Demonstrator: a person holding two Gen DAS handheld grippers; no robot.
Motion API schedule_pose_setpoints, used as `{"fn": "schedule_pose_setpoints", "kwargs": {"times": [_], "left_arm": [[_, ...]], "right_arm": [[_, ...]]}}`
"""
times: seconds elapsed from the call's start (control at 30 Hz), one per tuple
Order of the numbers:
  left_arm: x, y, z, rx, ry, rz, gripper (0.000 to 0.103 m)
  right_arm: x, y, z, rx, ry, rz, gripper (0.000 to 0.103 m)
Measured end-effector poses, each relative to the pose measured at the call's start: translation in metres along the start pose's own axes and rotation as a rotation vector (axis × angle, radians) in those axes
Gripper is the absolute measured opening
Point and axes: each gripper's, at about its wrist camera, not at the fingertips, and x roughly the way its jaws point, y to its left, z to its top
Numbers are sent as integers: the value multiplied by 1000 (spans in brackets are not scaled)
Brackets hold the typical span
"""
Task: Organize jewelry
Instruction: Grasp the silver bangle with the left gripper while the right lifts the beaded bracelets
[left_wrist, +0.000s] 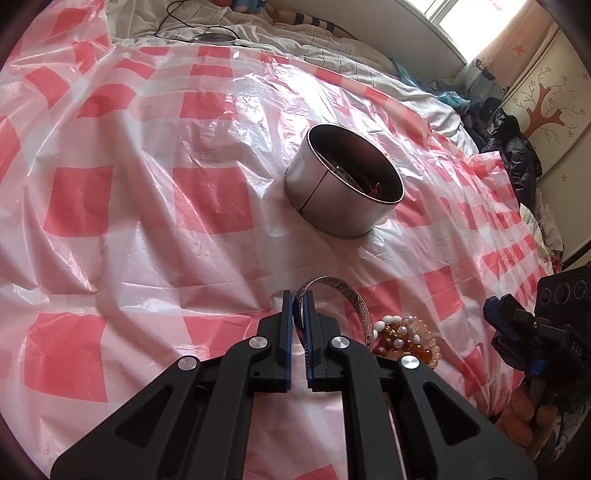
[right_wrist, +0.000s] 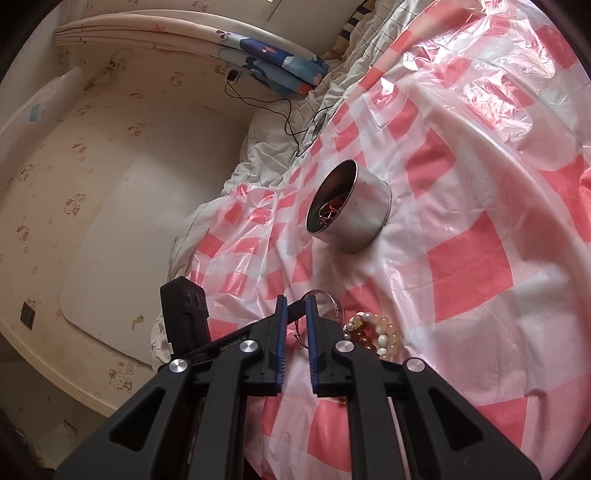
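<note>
Jewelry is sitting in two spots on the bed: a silver bangle (left_wrist: 334, 295) pinched in the left gripper (left_wrist: 298, 317), and a beaded bracelet pile (left_wrist: 404, 338) lying on the checked plastic sheet (left_wrist: 147, 203) just right of it. Left gripper is clamping the bangle's near-left rim, hoop standing on edge and arcing right toward the beads. Right gripper (right_wrist: 295, 325) is hovering with a narrow gap, gripping nothing as far as I can tell; the bangle is lying behind its fingers. Metal tin (left_wrist: 343, 181), already holding reddish items, is sitting far and slightly right of the left gripper, mouth open. Probably the left-hand carry goes forward-right into the tin.
</note>
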Motion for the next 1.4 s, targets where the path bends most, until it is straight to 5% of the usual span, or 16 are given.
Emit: {"fn": "schedule_pose_setpoints", "kwargs": {"times": [0.13,0.2,0.23,0.27,0.73,0.83,0.9,1.07,1.4], "left_arm": [[2,-1,0,16,7,31,4],[3,-1,0,22,8,42,5],[3,-2,0,24,10,48,5],[4,-2,0,27,13,54,5],[12,-3,-2,37,42,67,5],[13,-3,-2,37,46,68,5],[13,-3,-3,40,48,71,5],[14,-2,-3,27,45,64,5],[-2,8,-1,-80,12,-119,4]], "right_arm": [[5,-12,-4,52,64,-63,12],[8,-17,-10,69,101,-105,27],[8,-17,-14,71,115,-135,42],[7,-17,-17,72,124,-157,45],[32,-35,-12,151,178,-215,45],[33,-38,-10,156,166,-215,32],[30,-44,-11,164,157,-222,13],[23,-47,-11,176,124,-177,9],[-5,-22,0,143,-27,145,9]]}}
